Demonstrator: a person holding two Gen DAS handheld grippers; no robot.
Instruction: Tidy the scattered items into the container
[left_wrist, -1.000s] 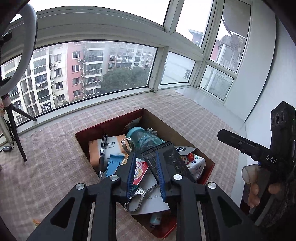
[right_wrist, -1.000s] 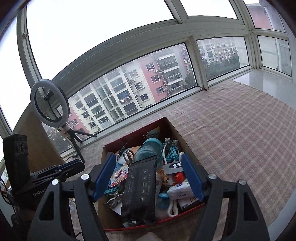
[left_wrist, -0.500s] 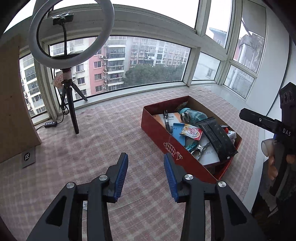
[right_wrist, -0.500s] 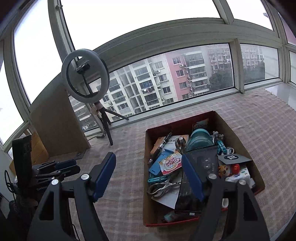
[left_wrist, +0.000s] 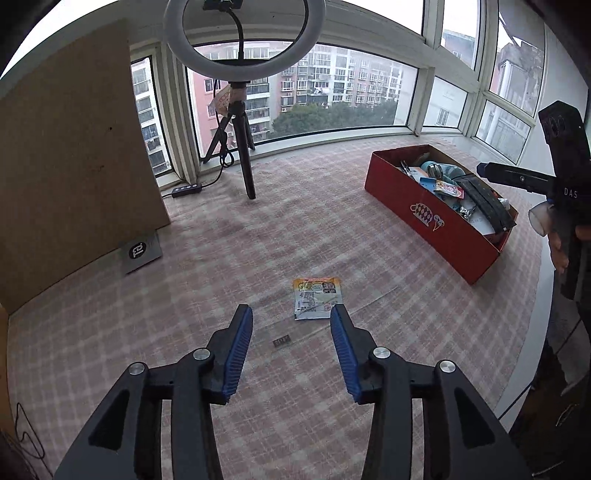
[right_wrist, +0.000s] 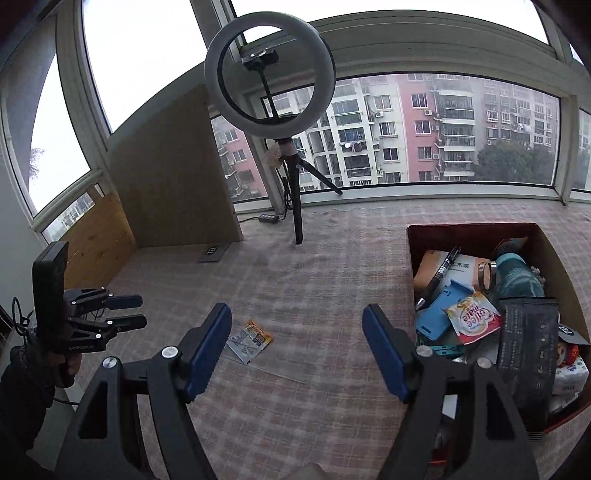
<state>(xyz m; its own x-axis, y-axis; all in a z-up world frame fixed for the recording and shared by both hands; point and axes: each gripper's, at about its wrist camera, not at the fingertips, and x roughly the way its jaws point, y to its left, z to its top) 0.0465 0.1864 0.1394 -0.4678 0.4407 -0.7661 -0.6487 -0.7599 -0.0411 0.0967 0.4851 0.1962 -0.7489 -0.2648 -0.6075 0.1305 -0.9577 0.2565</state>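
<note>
A small orange and white sachet (left_wrist: 316, 297) lies flat on the checked cloth, just ahead of my open, empty left gripper (left_wrist: 291, 345). It also shows in the right wrist view (right_wrist: 249, 339). The red cardboard box (left_wrist: 432, 218) stands at the right, full of items: a black pouch, a pen, a blue holder, a coffee sachet. In the right wrist view the box (right_wrist: 410, 254) is to the right of my open, empty right gripper (right_wrist: 297, 345). The left gripper (right_wrist: 125, 312) shows there at far left; the right gripper's fingers (left_wrist: 506, 175) show in the left wrist view.
A ring light on a tripod (left_wrist: 242, 147) stands near the window with a cable and switch (left_wrist: 186, 189). A wooden board (left_wrist: 70, 155) leans at the left, with a grey tag card (left_wrist: 140, 251) beside it. A tiny dark label (left_wrist: 281, 340) lies by the left gripper.
Both grippers have swung left, away from above the box. The left gripper has opened wider and now faces the sachet on the cloth. The box now sits at the right of both views.
</note>
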